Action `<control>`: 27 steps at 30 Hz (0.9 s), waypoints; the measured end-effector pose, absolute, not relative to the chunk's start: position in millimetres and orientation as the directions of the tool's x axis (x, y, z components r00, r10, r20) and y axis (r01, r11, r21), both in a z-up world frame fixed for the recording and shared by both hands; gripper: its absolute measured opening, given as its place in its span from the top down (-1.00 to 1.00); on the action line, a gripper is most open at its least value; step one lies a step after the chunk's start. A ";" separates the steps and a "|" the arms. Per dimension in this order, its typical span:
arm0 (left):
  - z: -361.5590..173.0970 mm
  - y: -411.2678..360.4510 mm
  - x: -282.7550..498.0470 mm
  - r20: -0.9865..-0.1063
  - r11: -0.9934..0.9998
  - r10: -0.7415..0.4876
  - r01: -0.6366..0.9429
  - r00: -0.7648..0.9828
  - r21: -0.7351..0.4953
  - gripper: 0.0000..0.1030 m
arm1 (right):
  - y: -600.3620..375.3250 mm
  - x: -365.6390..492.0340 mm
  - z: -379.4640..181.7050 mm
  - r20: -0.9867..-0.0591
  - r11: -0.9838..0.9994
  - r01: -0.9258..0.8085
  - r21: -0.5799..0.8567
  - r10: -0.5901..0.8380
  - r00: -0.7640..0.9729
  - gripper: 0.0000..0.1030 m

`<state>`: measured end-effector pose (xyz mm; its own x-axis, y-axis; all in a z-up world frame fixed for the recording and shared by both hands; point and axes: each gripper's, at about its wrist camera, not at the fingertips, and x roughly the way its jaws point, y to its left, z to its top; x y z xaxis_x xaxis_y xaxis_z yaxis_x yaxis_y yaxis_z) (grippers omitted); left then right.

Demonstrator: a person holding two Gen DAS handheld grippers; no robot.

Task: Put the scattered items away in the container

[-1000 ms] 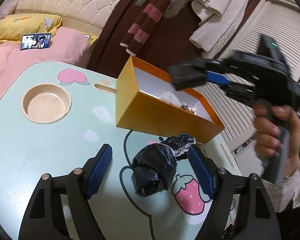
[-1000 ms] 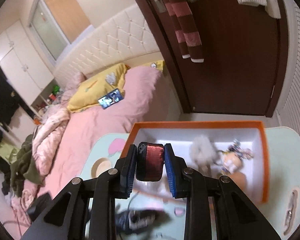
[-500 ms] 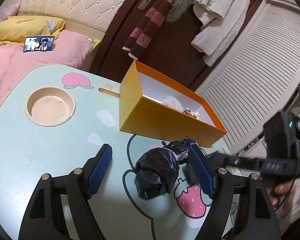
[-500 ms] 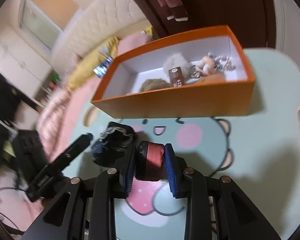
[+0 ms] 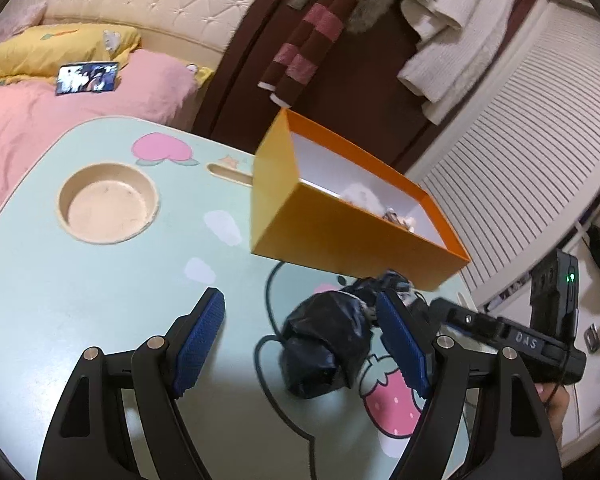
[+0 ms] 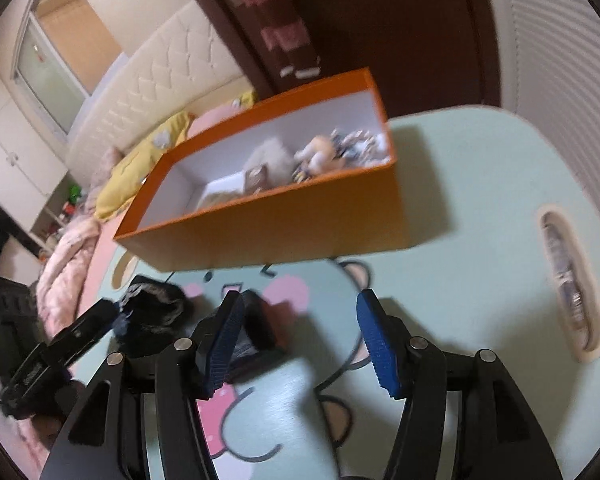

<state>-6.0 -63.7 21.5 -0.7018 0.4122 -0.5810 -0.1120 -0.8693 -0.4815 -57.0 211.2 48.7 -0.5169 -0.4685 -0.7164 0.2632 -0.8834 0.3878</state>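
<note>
- Bedroom clutter frames the scene: a pink bed (image 5: 40,112) on the far left, a dark door (image 5: 340,92) hung with clothes behind, and a mint-green cartoon table (image 5: 80,300) in the middle.
- On the far part of that table stands the orange box (image 5: 340,240), the container, already holding a fluffy white item (image 6: 270,158), a small brown box (image 6: 256,178) and a tangle of small trinkets (image 6: 340,150).
- Judged from that, the tidying is well along but not finished.
- One black crumpled bundle (image 5: 328,344) lies on the table just in front of the box, near its right end, not yet put away.
- The left gripper (image 5: 300,348) hangs wide over this bundle, which sits between the fingers close to the right pad without being pinched.
- The right gripper (image 6: 300,340) has just been opening; a small dark item (image 6: 256,336) sits against its left pad, no longer clamped and outside the box, on or just above the table, though blur hides which.
- So at least two things look left to go in.
- Only the right wrist view looks down into the box and shows its contents clearly, plus the dark item.
- Only the left wrist view shows the round cup recess (image 5: 108,204) in the table and a phone (image 5: 87,78) on the bed; there the right gripper's tips are hidden behind the left one's finger.
</note>
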 end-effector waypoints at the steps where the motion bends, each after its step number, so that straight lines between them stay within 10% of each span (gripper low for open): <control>1: 26.4 -61.3 -4.5 -0.578 -0.877 0.408 -0.127 -0.707 -0.464 -0.52 | 213.4 -56.9 49.3 -0.712 -0.886 0.265 0.381 -0.464 -0.527 -0.13; 6: 89.0 -45.3 -9.1 -0.453 -0.927 0.335 -0.203 -0.827 -0.316 -0.52 | 220.2 -55.6 53.9 -0.690 -0.871 0.288 0.397 -0.490 -0.532 -0.11; 10: 118.6 -12.7 -82.3 -0.663 -0.935 0.351 -0.289 -0.661 -0.206 -0.51 | 220.5 -48.9 55.9 -0.688 -0.886 0.293 0.360 -0.465 -0.558 -0.09; 15: 91.1 35.0 -147.5 -0.888 -0.896 0.278 -0.433 -0.366 -0.102 0.09 | 226.5 -47.0 54.8 -0.671 -0.865 0.284 0.414 -0.500 -0.547 -0.09; 24: 47.0 56.7 -178.0 -0.951 -0.891 0.227 -0.439 -0.209 -0.117 0.10 | 231.7 -48.1 49.8 -0.672 -0.827 0.321 0.462 -0.562 -0.483 0.20; 27: 39.2 52.6 -185.3 -0.962 -0.907 0.182 -0.412 -0.205 -0.084 0.38 | 226.7 -48.3 48.9 -0.675 -0.825 0.330 0.458 -0.565 -0.475 0.24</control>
